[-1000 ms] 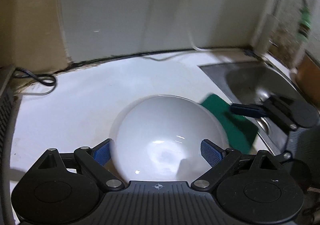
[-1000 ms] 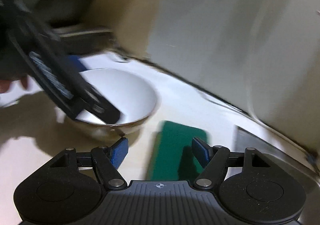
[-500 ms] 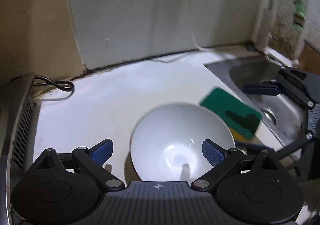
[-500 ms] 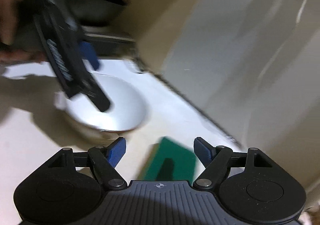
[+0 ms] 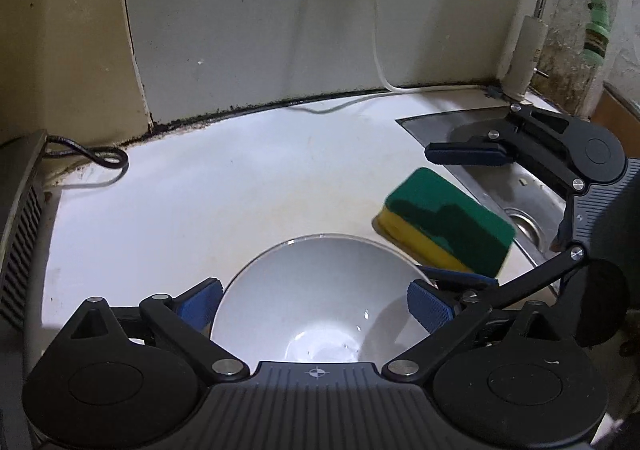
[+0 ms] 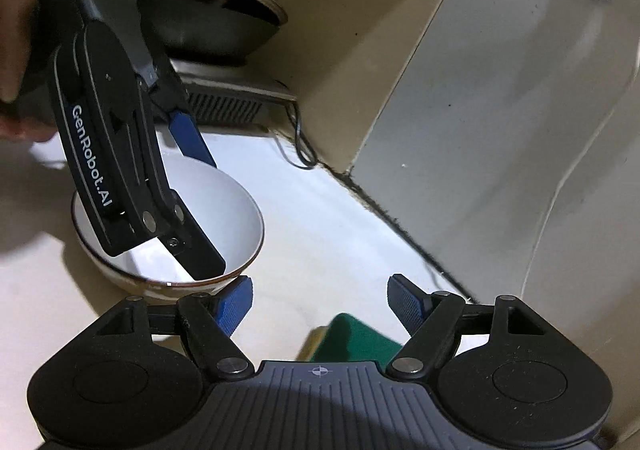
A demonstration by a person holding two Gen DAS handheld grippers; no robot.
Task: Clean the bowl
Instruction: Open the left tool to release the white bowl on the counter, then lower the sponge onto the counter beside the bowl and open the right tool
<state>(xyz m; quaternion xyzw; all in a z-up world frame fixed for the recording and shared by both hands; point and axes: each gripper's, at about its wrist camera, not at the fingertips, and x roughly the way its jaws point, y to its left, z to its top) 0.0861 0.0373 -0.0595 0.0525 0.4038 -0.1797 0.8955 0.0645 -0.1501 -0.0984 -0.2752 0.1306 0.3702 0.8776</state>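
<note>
CHANGE: left gripper (image 5: pixel 314 300) has pulled back, jaws open astride white bowl (image 5: pixel 320 298) on the countertop (image 5: pixel 240 186) | right gripper (image 6: pixel 320 300) open, empty above sponge (image 5: pixel 444 222) | NEXT: grip sponge; scrubbing not begun.

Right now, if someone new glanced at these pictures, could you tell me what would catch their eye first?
Probably the white bowl on the pale counter, sitting between the open fingers of the left gripper. Next comes the green and yellow sponge just right of the bowl, near the steel sink, with the right gripper spread around it and not pinching it.
</note>
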